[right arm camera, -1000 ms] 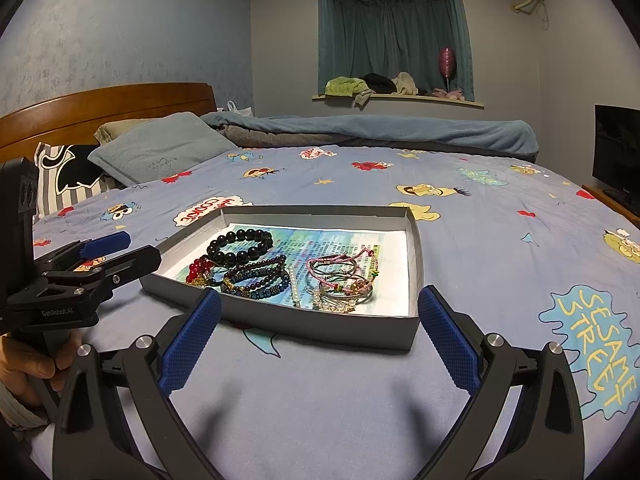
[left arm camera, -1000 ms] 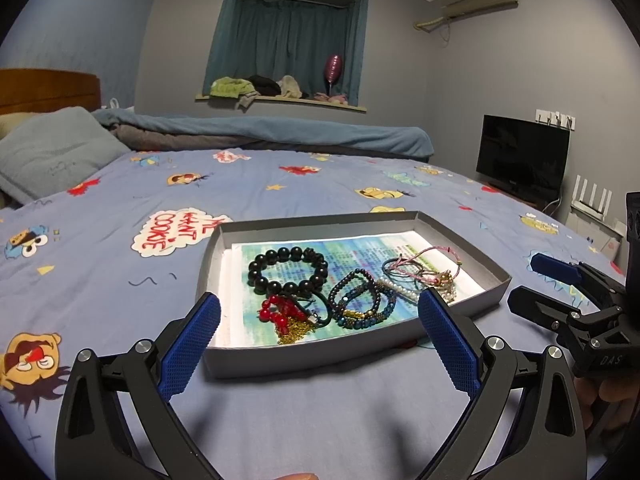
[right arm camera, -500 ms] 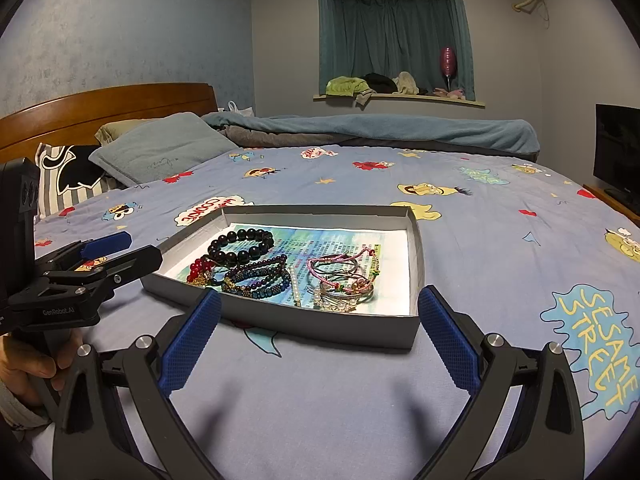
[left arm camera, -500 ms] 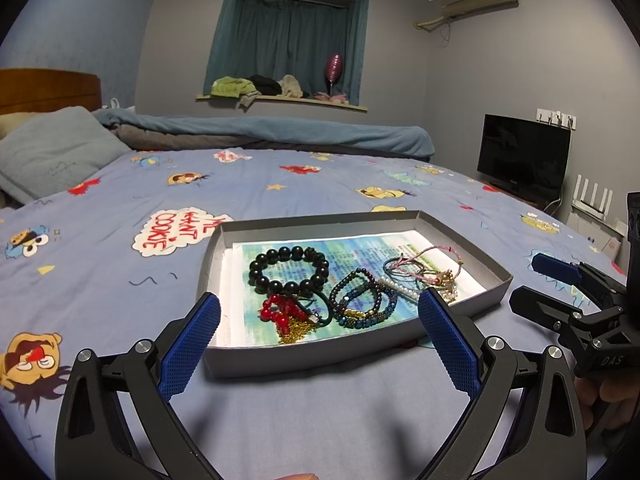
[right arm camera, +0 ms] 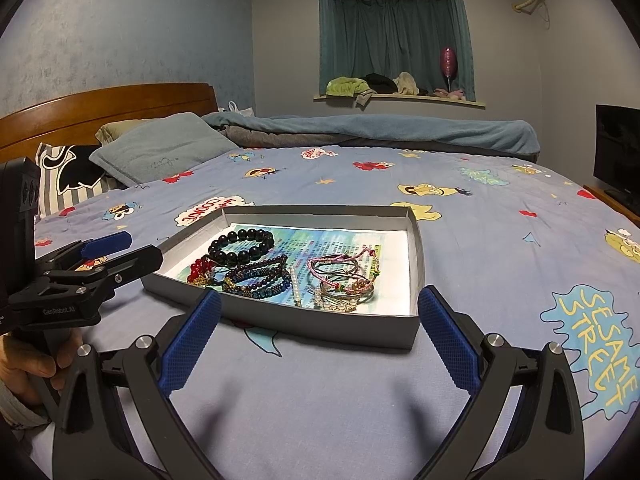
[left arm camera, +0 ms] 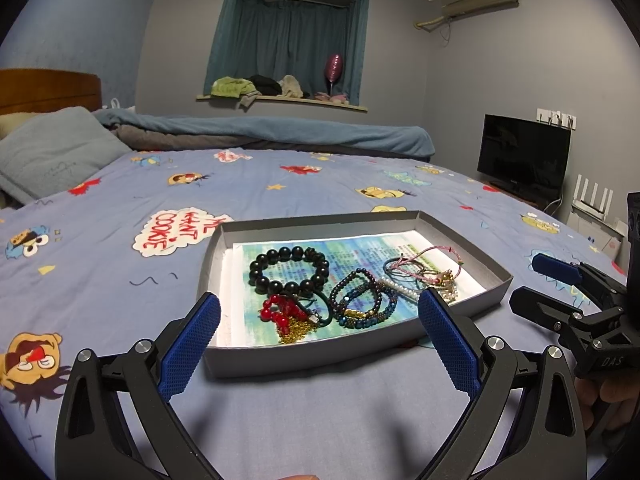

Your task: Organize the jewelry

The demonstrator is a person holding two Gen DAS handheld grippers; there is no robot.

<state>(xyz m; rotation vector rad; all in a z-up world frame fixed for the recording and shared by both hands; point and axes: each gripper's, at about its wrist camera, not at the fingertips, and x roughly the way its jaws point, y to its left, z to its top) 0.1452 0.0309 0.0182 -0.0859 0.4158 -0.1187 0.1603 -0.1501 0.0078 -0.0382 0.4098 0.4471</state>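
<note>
A shallow grey tray (left arm camera: 304,354) of bracelets lies flat on the cartoon-print bedspread (left arm camera: 100,272), its long axis apparently running left to right. Left gripper (left arm camera: 318,344) and right gripper (right arm camera: 318,340) hover before it, both wide open, empty

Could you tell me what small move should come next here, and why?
Probably ease the left gripper forward toward the black bead bracelet. Both grippers are open and empty, short of the tray, and the bracelets lie bunched together inside it.
</note>
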